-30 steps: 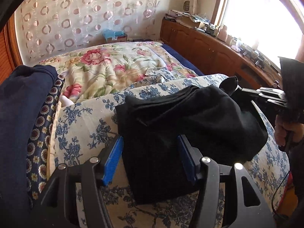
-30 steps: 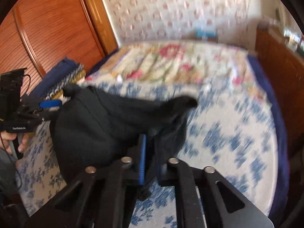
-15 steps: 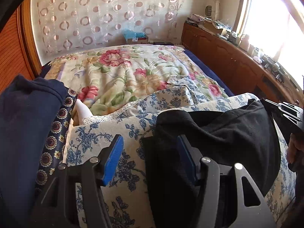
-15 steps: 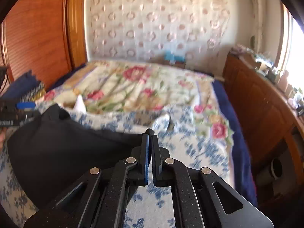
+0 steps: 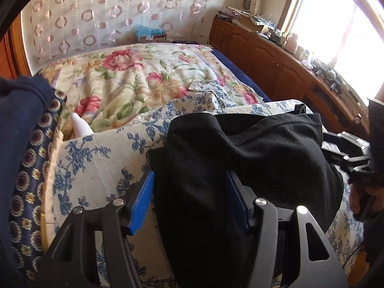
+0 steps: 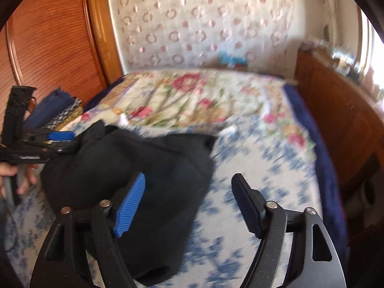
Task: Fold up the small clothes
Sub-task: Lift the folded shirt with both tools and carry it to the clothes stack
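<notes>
A black garment [image 5: 252, 158] lies folded in a soft heap on the blue-flowered sheet [image 5: 96, 158]. My left gripper [image 5: 189, 180] points down at its near edge. The cloth lies loose between the blue pads [image 5: 141, 204] and drapes over the right finger, not squeezed. In the right wrist view the same garment [image 6: 134, 163] sits under the left finger. My right gripper [image 6: 189, 177] is opening wide, with only the garment's edge and sheet between its fingers. Each gripper shows in the other's view: the right one [image 5: 340, 148], the left one [image 6: 62, 141].
A stack of folded navy and patterned clothes [image 5: 21, 120] sits at the bed's left side. A rose-patterned quilt [image 5: 134, 79] covers the far half of the bed. A wooden cabinet [image 5: 276, 64] with clutter runs along the right, and a wardrobe [image 6: 48, 36] stands at the left.
The right gripper, shut on the garment's corner before, has let go and spread wide. The garment has settled on the sheet. The left gripper came closer, so cloth now fills its gap.
</notes>
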Tool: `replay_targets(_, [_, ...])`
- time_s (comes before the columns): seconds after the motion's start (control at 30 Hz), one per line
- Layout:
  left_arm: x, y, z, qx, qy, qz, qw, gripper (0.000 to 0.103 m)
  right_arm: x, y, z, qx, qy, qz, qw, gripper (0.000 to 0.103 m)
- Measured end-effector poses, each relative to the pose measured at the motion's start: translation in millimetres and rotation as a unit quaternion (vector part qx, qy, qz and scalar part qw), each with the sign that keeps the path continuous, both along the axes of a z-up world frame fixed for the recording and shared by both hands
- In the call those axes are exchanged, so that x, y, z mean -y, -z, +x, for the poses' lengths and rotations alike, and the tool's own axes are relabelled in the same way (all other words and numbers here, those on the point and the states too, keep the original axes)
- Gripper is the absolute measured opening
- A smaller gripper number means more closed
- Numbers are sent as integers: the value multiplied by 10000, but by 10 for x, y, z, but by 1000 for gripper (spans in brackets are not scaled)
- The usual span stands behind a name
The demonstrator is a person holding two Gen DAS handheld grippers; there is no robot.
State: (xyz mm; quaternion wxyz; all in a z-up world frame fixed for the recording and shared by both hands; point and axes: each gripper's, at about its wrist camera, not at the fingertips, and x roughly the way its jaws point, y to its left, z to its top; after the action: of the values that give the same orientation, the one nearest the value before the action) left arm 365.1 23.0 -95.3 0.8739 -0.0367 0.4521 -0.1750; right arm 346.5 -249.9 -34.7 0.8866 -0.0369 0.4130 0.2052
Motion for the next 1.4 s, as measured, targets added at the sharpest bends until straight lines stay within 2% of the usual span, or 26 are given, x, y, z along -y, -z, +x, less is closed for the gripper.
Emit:
replay_targets(0.13, [-70,68,34,-181,43,-347,9992,59,-77,199,104,-225,-23,77,9997,78])
replay_targets(0.33, [-12,56,12,-157,88,-339,9993,58,-140,258,239,-524,-182,430,9975,79])
replay_targets(0.37, [6,50,1,-132,155,-381,9991,51,-165,261,241,-514,-248,400,9976,74])
replay_targets(0.43, [21,22,-10,-57,215,-397,9990,32,-219,263,237,-566,-444,511,9961,57])
replay_targets(0.47, [23,2,-25,-19,239,-388,9990,16,-251,270,238,-589,-532,551,9953,45])
replay_targets(0.5, [16,-49,-57,73,259,-378,9989,11,-274,274,235,-631,-652,617,9940,34])
replay_targets(0.53, [6,-99,-93,148,274,-408,9987,11,-292,263,226,-600,-715,631,9936,30])
replay_targets(0.6, [-47,-270,-238,433,248,-482,9976,9,-311,205,180,-434,-792,535,9945,23])
replay_targets(0.7, [-180,-551,-464,780,186,-717,9942,9,-308,17,55,-51,-820,538,9952,20])
replay_targets(0.8, [-344,-823,-718,1183,24,-803,9897,9,-399,-311,-93,460,-908,509,9935,19])
replay_targets(0.93, [-648,-1141,-1007,1581,-252,-866,9833,9,-611,-697,-139,894,-1146,544,9879,18])
replay_targets(1.07, [-1067,-1415,-1394,2065,-785,-738,9725,9,-1098,-1103,-112,1353,-1673,502,9753,18])
replay_targets(1.17, [-1399,-1456,-1636,2250,-1289,-584,9640,9,-1521,-1303,-77,1607,-2093,399,9637,18])
replay_targets(1.3, [-1832,-1228,-1846,2161,-2009,-571,9538,9,-2398,-1445,73,1755,-2796,155,9438,18])
replay_targets(1.4, [-2041,-970,-1971,1981,-2419,-657,9476,9,-3095,-1356,170,1744,-3264,-69,9290,18])
